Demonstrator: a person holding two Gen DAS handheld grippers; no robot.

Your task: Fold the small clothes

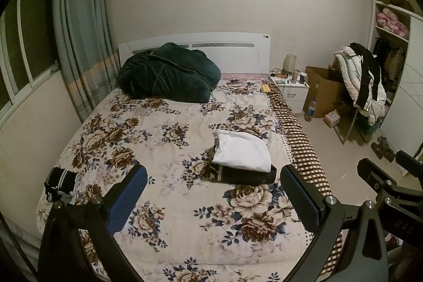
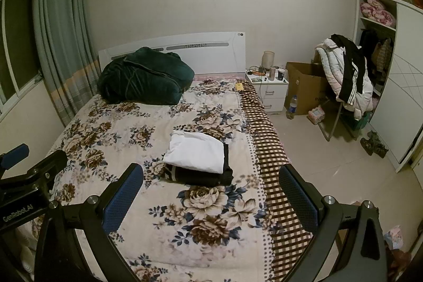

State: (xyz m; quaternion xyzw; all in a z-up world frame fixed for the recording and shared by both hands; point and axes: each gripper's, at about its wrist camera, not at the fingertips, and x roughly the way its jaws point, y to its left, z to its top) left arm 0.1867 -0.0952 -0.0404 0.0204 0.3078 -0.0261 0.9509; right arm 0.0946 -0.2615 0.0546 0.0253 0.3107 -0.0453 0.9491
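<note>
Left gripper (image 1: 214, 192) and right gripper (image 2: 211, 189): fingers spread wide, holding nothing, raised above bed (image 1: 164, 128). Folded white garment (image 1: 242, 151) stacked on folded black garment (image 1: 246, 176) near bed's right edge, keeping finished pieces together. Striped dark garment (image 1: 59, 184) unfolded at left edge, judged next.

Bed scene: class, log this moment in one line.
left open | right open | white top folded on dark garment | socks unfolded

A folded white garment (image 1: 242, 153) lay atop a folded black garment (image 1: 246, 175) on the floral-quilted bed (image 1: 164, 139), right of centre. Behind them, a bundled dark green velvet blanket (image 1: 169, 73) sat against the white headboard (image 1: 238, 49). A white nightstand (image 1: 289, 91) stood right of the bed, with a brown cardboard box (image 1: 323, 91) just beside it.
</note>
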